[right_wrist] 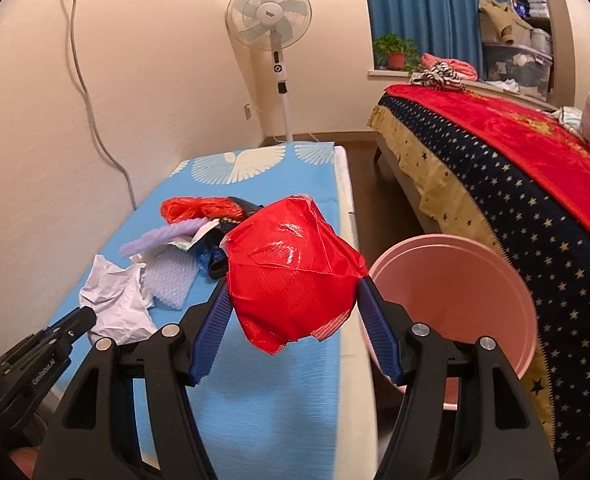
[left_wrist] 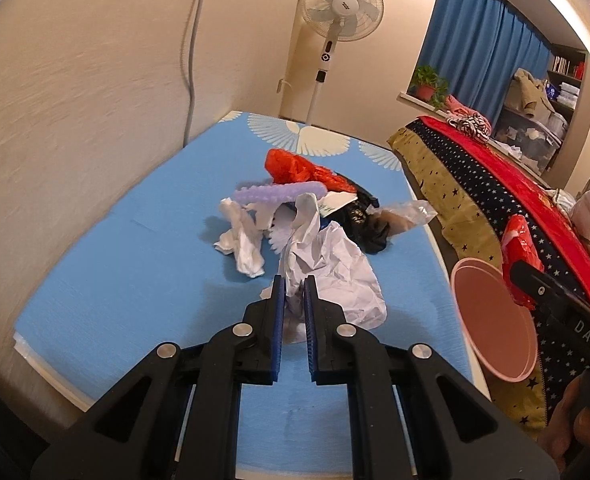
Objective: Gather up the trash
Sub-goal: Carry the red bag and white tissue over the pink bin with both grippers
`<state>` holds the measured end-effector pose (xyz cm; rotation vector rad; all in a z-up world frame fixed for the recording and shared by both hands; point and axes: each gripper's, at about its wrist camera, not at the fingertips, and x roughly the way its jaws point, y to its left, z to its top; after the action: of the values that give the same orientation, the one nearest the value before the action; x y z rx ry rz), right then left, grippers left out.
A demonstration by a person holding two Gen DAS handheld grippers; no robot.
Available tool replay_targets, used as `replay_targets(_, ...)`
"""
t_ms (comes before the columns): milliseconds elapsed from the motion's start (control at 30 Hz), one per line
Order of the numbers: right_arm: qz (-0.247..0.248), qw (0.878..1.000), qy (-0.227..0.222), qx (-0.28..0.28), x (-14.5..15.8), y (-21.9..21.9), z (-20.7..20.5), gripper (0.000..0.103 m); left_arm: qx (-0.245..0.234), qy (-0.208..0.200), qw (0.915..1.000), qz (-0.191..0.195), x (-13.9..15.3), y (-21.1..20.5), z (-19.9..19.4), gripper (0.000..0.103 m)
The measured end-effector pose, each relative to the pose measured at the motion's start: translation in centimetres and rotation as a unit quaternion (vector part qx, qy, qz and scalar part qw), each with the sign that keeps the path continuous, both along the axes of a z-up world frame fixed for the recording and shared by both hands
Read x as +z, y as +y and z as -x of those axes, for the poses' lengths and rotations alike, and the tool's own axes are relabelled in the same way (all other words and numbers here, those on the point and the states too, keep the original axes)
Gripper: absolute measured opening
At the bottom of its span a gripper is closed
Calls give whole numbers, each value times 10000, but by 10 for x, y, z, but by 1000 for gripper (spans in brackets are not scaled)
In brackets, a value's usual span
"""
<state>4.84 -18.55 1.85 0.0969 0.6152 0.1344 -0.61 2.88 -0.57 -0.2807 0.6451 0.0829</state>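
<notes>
My left gripper [left_wrist: 294,282] is shut on a big crumpled white paper [left_wrist: 335,276], held just above the blue-covered table [left_wrist: 115,280]. Behind it lies a heap of trash: a white tissue [left_wrist: 243,236], a purple bumpy strip [left_wrist: 279,192], a red plastic bag [left_wrist: 295,168], a black bag [left_wrist: 359,216] and clear film [left_wrist: 407,212]. My right gripper [right_wrist: 294,282] is shut on a shiny red wrapper [right_wrist: 291,272], held in the air over the table's right edge. A pink bin [right_wrist: 455,280] stands just to its right, mouth tilted toward me.
A bed [right_wrist: 515,184] with a starred cover and red blanket stands close on the right of the bin. A standing fan [right_wrist: 269,16] is in the far corner, and a cable [right_wrist: 91,100] hangs down the wall left of the table. A person's hand [left_wrist: 571,420] holds the right gripper.
</notes>
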Motion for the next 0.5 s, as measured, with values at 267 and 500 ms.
replay_targets(267, 317, 9989, -30, -357, 5, -18, -4, 64, -284, -180, 9994, -57, 6, -28, -20, 10)
replay_targets(500, 405, 9966, -60, -709, 11, -43, -9, 64, -569, -231, 9981, 45, -1, -54, -38, 10)
